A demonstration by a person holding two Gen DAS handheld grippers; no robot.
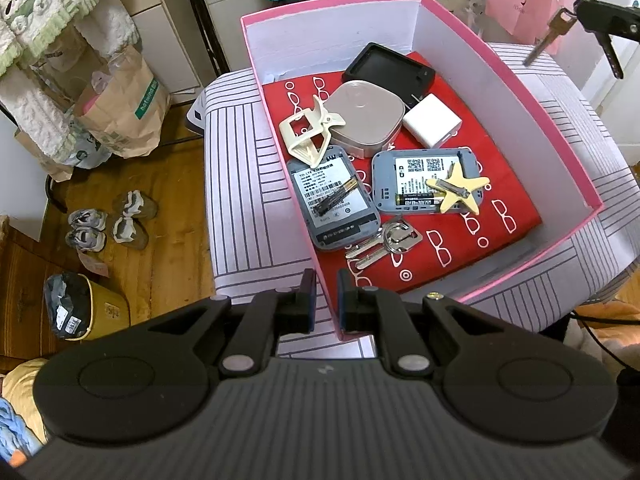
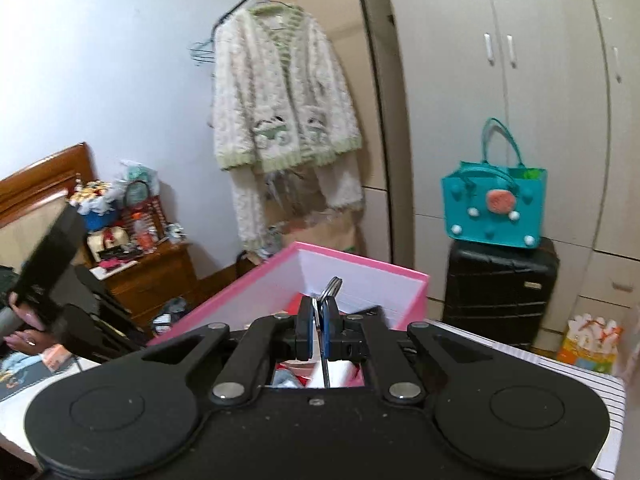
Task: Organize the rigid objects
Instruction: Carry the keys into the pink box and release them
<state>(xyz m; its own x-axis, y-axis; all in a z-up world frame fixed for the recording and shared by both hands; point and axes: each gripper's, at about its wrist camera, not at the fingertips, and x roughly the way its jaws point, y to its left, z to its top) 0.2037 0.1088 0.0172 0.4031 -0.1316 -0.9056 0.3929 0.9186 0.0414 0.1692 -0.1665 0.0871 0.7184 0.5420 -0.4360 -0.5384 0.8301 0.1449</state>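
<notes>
A pink box with white walls and a red cloth floor stands on a striped stool. In it lie two grey routers, batteries, a cream clip, a yellow star clip, a round silver case, a white charger, a black cradle and a key bunch. My left gripper straddles the box's near wall, slightly apart, holding nothing. My right gripper is shut on a key ring with keys, held above the box's right rim.
A teal bag sits on a black suitcase by the wardrobe. A cardigan hangs on a rack. Paper bags, shoes and a bin stand on the wood floor left of the stool.
</notes>
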